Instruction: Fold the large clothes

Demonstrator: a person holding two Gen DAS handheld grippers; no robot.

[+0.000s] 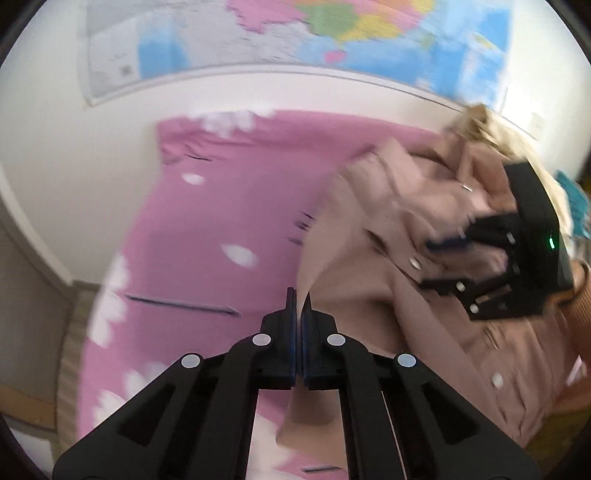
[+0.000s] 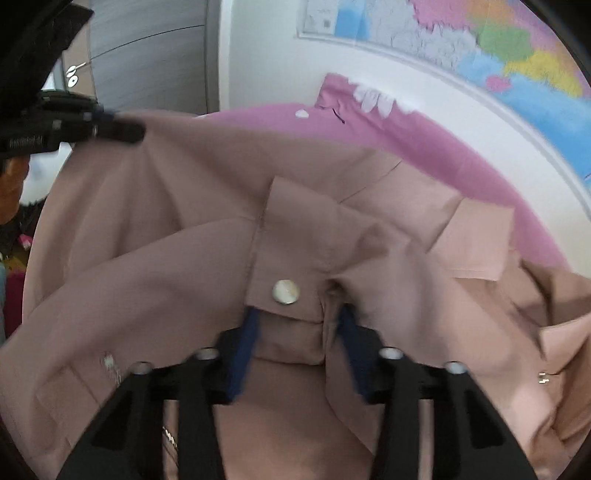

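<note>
The step in hand looks like lifting and spreading the coat (image 2: 155,236) so it can be laid flat for a fold — a tan, buttoned garment lying bunched on the pink bedsheet (image 1: 207,206) below a wall map (image 1: 295,33). To do it well, both grips should sit on matching edges, and the cloth between them should be drawn taut before it is lowered, so no crease is trapped underneath. The left tongs (image 1: 298,306) are pressed together, pinching a thin edge of the coat that rises from between the jaws. The right tongs (image 2: 295,325) are part-way spread around a thick fold of fabric just under a pale button (image 2: 285,291); the blue pads (image 2: 245,339) appear to bear on the bunched cloth, though blur makes the contact hard to judge — a firmer hold would be wise before any pull. Both tongs point steeply down at the bed. Seen from the right wrist, the left tongs sit at the far left, holding their edge up with folds fanning out from the grip.
</note>
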